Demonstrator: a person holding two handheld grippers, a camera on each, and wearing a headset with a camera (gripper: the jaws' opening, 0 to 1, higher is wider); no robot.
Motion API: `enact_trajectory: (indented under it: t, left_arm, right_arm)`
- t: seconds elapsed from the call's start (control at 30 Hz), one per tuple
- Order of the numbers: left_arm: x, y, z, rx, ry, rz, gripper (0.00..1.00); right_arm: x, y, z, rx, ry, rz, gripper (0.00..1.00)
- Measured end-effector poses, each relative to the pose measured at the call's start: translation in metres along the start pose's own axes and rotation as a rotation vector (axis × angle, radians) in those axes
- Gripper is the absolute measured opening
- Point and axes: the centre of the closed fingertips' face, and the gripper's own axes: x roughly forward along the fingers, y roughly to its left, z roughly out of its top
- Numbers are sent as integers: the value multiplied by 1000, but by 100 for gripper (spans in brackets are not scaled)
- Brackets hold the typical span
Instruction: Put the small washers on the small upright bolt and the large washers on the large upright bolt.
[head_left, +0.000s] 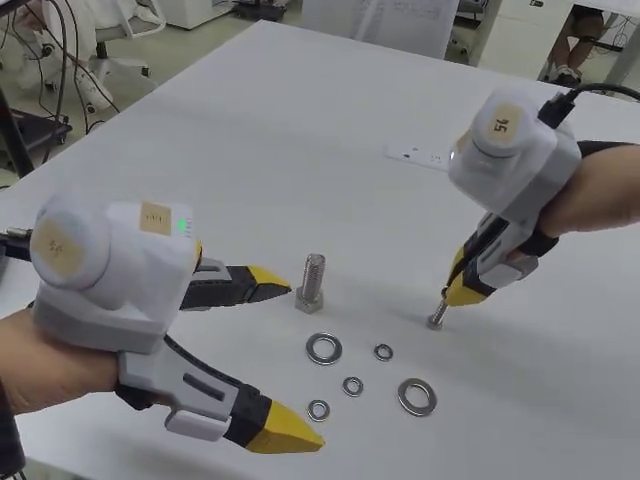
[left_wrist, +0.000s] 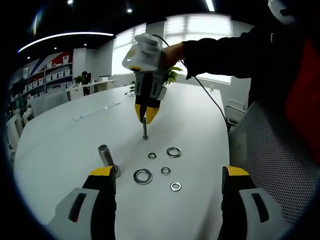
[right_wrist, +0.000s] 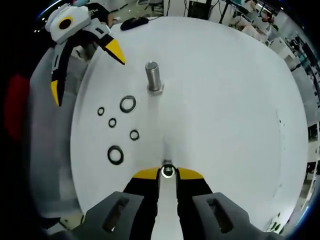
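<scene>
The large bolt (head_left: 311, 283) stands upright on its head on the white table (head_left: 300, 150). To its right stands the small bolt (head_left: 437, 318), and my right gripper (head_left: 458, 292) is shut on its top, seen close up (right_wrist: 167, 171). In front of the bolts lie two large washers (head_left: 324, 349) (head_left: 417, 396) and three small washers (head_left: 383, 352) (head_left: 352, 386) (head_left: 318, 410), all flat on the table. My left gripper (head_left: 285, 360) is open beside the large bolt (left_wrist: 106, 157), with nothing between its fingers. One of its yellow fingertips (head_left: 270, 284) nearly touches that bolt.
A white power strip (head_left: 415, 156) lies on the table further back. Office chairs and cables stand beyond the table's far left edge. A person's dark sleeve (left_wrist: 225, 45) reaches in behind the right gripper (left_wrist: 145, 112).
</scene>
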Motion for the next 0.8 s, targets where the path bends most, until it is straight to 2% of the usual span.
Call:
enact_trajectory:
  t: [0.5,0.67,0.8]
  left_arm:
    - [4,0,-4,50,52,8,87]
    - [3,1,-3,50,50,10,87]
    - [5,1,-3,50,52,8,87]
  right_arm:
    - [23,1,-4,19,3,18,14]
    - [34,-3,-7,17,8,18,14]
    - [35,-4,-8,19,8,17,14]
